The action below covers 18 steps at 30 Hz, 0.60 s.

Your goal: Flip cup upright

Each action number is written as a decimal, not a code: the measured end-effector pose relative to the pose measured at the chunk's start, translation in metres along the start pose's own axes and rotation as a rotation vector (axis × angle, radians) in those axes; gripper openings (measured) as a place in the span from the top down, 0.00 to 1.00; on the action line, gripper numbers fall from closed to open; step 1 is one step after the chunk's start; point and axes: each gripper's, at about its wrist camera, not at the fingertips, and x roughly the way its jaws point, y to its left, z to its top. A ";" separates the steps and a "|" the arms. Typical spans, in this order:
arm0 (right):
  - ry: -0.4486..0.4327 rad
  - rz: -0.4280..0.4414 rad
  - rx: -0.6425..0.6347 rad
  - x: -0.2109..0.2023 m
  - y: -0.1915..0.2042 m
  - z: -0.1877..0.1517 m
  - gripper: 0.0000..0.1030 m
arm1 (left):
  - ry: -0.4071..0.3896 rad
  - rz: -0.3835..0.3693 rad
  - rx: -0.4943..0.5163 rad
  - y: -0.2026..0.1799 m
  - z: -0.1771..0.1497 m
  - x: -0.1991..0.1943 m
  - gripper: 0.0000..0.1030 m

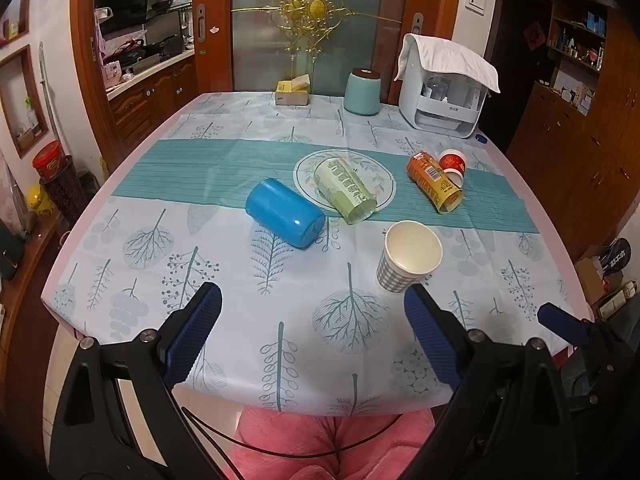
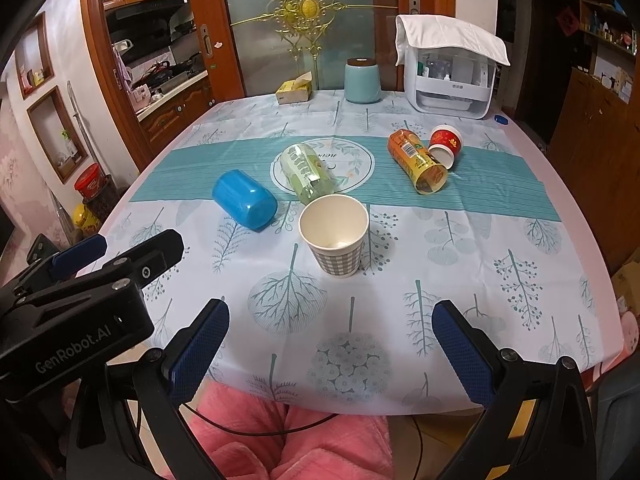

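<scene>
Checked paper cup (image 2: 335, 236) standing upright, holding nothing; blue cup (image 2: 244, 200), green bottle (image 2: 306, 174), orange bottle (image 2: 416, 160) lying sideways. Left gripper (image 1: 312, 332) and right gripper (image 2: 330, 350) both gaping wide, gripping nothing.

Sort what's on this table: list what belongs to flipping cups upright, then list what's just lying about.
Job:
blue cup, on its side
green cup, on its side
orange cup, on its side
red cup, tipped over
checked paper cup, upright

Lying about:
tissue box
teal canister
white appliance
</scene>
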 end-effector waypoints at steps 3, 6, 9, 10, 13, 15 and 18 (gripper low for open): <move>0.000 -0.001 -0.001 0.000 0.000 0.000 0.01 | 0.000 -0.002 -0.003 0.000 0.000 0.000 0.11; -0.001 -0.004 0.000 0.000 -0.001 -0.001 0.01 | 0.003 -0.002 -0.001 0.001 0.000 -0.001 0.11; -0.001 -0.004 -0.002 0.000 -0.001 -0.002 0.01 | 0.003 -0.002 -0.002 0.000 0.001 -0.002 0.11; -0.001 -0.004 -0.002 0.000 -0.001 -0.002 0.01 | 0.003 -0.003 -0.002 0.000 0.000 -0.002 0.11; -0.001 -0.002 -0.004 0.000 -0.001 -0.002 0.01 | 0.003 -0.002 -0.002 0.000 0.001 -0.001 0.11; 0.001 -0.003 -0.004 0.000 -0.001 -0.002 0.01 | 0.004 -0.001 -0.003 0.001 0.001 -0.001 0.11; 0.001 -0.003 -0.008 -0.001 -0.002 -0.002 0.01 | 0.004 0.000 -0.008 0.000 0.002 -0.002 0.11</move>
